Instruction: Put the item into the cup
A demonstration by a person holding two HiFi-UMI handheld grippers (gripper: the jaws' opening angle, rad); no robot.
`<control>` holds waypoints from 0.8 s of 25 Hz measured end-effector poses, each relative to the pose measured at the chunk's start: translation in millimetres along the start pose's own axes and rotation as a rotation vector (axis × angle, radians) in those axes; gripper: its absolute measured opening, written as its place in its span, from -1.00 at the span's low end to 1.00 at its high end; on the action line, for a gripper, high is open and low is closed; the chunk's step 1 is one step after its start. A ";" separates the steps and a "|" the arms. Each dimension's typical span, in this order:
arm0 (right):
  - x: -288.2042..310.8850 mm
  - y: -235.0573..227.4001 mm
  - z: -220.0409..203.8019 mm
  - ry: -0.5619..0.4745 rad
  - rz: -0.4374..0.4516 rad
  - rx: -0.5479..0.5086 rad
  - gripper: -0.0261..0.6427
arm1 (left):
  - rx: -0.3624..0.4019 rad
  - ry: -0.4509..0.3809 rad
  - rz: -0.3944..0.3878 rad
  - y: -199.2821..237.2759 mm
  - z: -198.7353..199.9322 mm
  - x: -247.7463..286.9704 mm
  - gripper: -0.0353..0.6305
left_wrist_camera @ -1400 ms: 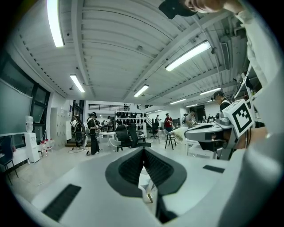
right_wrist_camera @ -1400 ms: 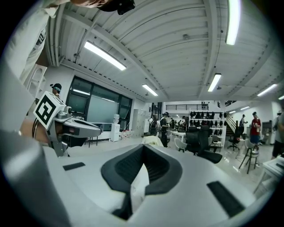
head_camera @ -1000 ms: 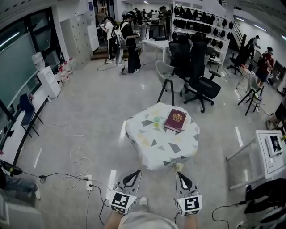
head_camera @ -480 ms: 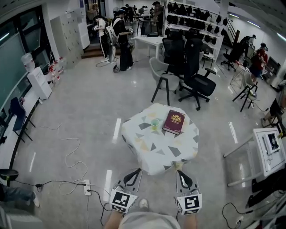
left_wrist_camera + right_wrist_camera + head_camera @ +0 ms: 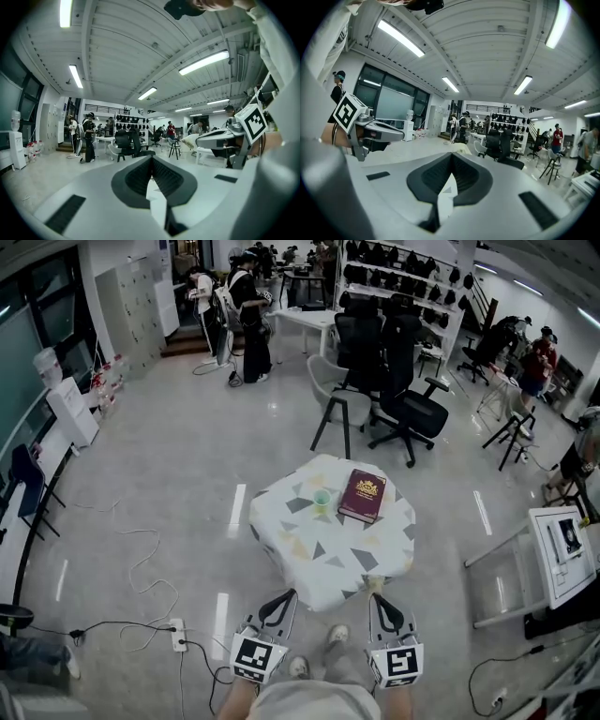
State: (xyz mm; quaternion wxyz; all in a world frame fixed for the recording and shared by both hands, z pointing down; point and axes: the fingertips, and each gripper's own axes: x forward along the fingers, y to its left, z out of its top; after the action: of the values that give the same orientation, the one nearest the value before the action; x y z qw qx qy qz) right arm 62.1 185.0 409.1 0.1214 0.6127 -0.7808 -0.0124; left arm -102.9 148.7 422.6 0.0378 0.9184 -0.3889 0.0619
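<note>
The cup [image 5: 322,500], small and pale green, stands on the far half of a low table [image 5: 302,554] covered with a white cloth printed with grey and yellow triangles. Just beside it, to its right, lies a dark red book [image 5: 363,495]. The book's cover bears a gold emblem, too small to read.

Both grippers are held low and close to the person's body, side by side, pointing forward at the table's near edge and well apart from the cup. The left gripper [image 5: 284,599] hangs just short of that edge, and its own view shows its jaws pressed together with nothing between them. The right gripper [image 5: 377,600] has its tip at the cloth's hanging hem, its jaws likewise clenched and empty. Each carries a cube with black-and-white square markers.
</note>
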 end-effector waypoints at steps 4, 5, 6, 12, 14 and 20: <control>13.9 -8.6 -0.4 -0.001 -0.004 0.003 -0.91 | 0.007 -0.006 -0.001 6.8 2.3 15.3 -0.86; 17.8 -11.5 1.1 -0.003 -0.004 0.001 -0.91 | 0.007 -0.003 -0.001 8.4 2.6 19.3 -0.86; 22.0 -14.6 2.1 -0.005 -0.004 0.000 -0.91 | 0.006 -0.001 0.000 10.2 3.2 23.5 -0.86; 54.6 -35.9 4.1 -0.014 0.012 0.002 -0.91 | 0.007 0.007 0.026 26.3 6.6 53.7 -0.86; 68.1 -45.5 3.8 -0.015 0.023 0.003 -0.91 | 0.008 0.012 0.038 31.8 7.4 67.1 -0.86; 109.8 -76.4 5.4 -0.015 0.069 0.006 -0.91 | 0.008 0.031 0.074 46.7 13.7 110.6 -0.86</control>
State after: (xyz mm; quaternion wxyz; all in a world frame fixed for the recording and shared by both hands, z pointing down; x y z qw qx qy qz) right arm 109.8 60.0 410.2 0.1142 0.5858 -0.8023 -0.0102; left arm -59.0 36.1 425.9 0.0378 0.9024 -0.4218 0.0790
